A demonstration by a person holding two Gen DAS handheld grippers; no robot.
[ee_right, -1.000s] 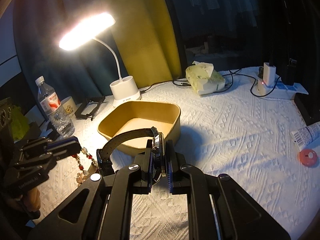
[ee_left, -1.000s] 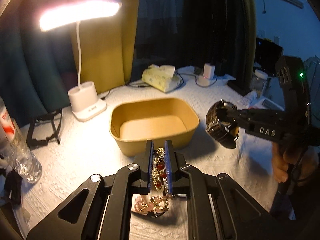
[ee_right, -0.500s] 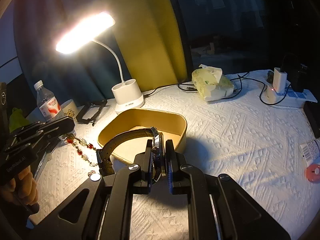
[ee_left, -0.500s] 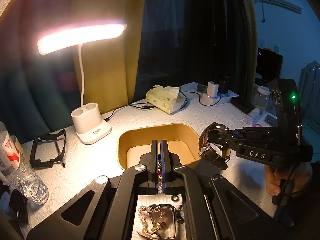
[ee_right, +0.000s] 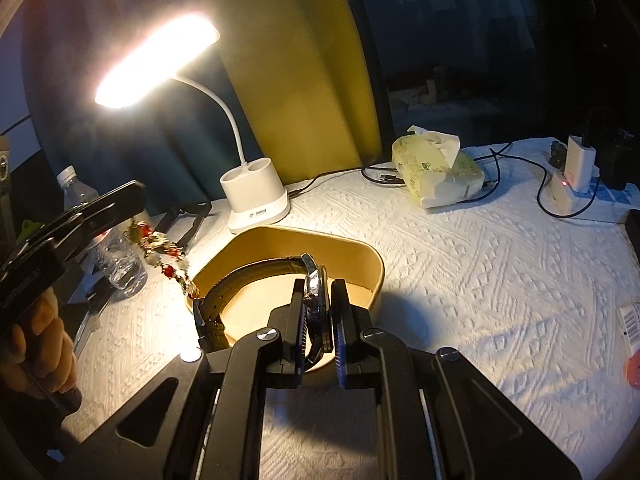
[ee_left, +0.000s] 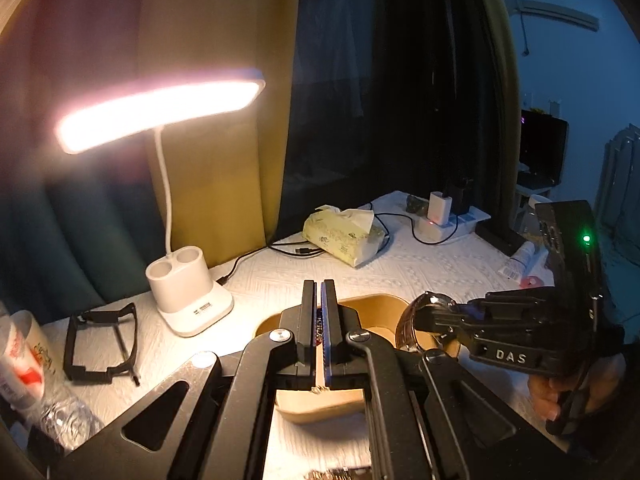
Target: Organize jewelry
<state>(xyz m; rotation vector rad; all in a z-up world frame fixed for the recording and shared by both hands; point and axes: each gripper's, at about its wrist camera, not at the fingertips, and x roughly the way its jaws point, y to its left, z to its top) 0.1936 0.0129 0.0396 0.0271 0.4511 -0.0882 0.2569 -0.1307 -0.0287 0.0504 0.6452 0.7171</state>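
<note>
Since half a second ago both of my grippers have risen and closed in on the tan tray (ee_right: 362, 258), which now sits lower in both frames, partly behind my fingers. My left gripper (ee_left: 319, 300) has its jaws pressed nearly together on the beaded bracelet (ee_right: 162, 250); in the left wrist view only a sliver of beads shows between the pads, while the right wrist view at left centre shows the strand dangling over the tray's left rim. My right gripper (ee_right: 318, 304) is clamped on the wristwatch (ee_right: 314, 288), its case pinched between the pads and its dark strap (ee_right: 240, 284) arcing left above the tray's inside. In the left wrist view that watch (ee_left: 424, 320) hangs at right centre, over the tray's right rim (ee_left: 384, 302).

Motion blur softens the bracelet, so its clasp is unreadable. The tray's near wall is hidden behind my fingers in both views, and a water bottle (ee_right: 116, 256) at left is half covered by my left gripper.
</note>
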